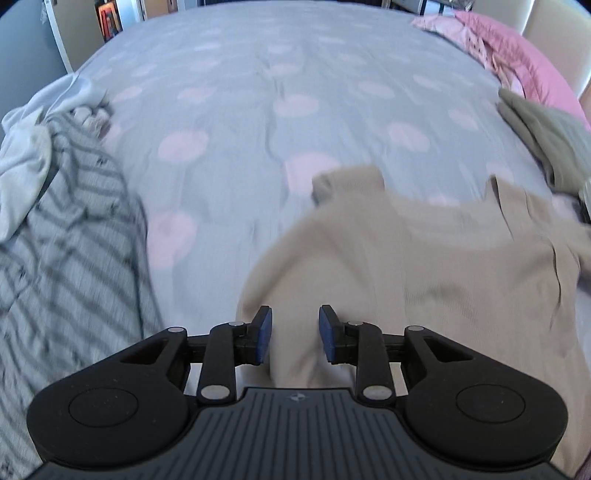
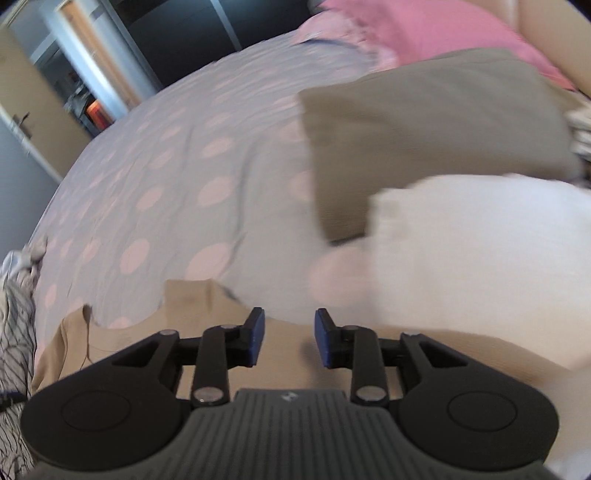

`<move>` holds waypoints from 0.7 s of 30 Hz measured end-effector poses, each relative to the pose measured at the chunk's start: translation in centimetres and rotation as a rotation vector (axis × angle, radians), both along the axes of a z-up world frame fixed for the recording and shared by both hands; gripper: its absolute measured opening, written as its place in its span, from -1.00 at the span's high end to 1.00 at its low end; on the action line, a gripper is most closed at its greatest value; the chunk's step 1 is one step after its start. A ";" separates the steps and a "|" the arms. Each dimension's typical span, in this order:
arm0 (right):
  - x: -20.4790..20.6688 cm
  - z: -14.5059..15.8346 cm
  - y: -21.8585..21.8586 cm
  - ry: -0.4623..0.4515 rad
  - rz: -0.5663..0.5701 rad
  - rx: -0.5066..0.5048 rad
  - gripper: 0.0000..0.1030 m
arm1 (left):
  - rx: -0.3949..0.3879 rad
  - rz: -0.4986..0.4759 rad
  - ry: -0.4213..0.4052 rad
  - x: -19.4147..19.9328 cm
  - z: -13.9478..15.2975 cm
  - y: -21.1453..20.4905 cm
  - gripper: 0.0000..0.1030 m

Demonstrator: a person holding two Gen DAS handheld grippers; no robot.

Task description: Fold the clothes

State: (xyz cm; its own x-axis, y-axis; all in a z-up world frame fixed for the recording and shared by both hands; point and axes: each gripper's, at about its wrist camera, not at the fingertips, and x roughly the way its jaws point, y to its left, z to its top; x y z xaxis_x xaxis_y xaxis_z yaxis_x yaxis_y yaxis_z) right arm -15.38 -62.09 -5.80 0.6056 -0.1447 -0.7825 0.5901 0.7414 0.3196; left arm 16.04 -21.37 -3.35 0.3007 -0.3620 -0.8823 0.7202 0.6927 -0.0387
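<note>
A beige garment point(image 1: 424, 258) lies spread on the bed, its collar end pointing away from me. My left gripper point(image 1: 295, 325) hovers over its near left part. The jaws stand apart and a ridge of beige cloth runs under the gap, with neither pad pressing on it. My right gripper point(image 2: 289, 328) is open above the same beige garment point(image 2: 129, 343), with nothing between its fingers. Both views are blurred.
The bed has a grey bedspread with pink dots point(image 1: 258, 92). A striped grey-white garment point(image 1: 66, 229) and a white cloth point(image 1: 26, 155) are heaped at the left. An olive folded garment point(image 2: 424, 147) and a white folded one point(image 2: 480, 258) lie at the right, near pink pillows point(image 2: 424, 33).
</note>
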 end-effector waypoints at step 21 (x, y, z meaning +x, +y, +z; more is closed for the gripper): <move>12.8 -7.8 1.6 0.111 0.173 0.033 0.09 | -0.090 0.104 0.092 5.7 -5.5 -7.6 0.31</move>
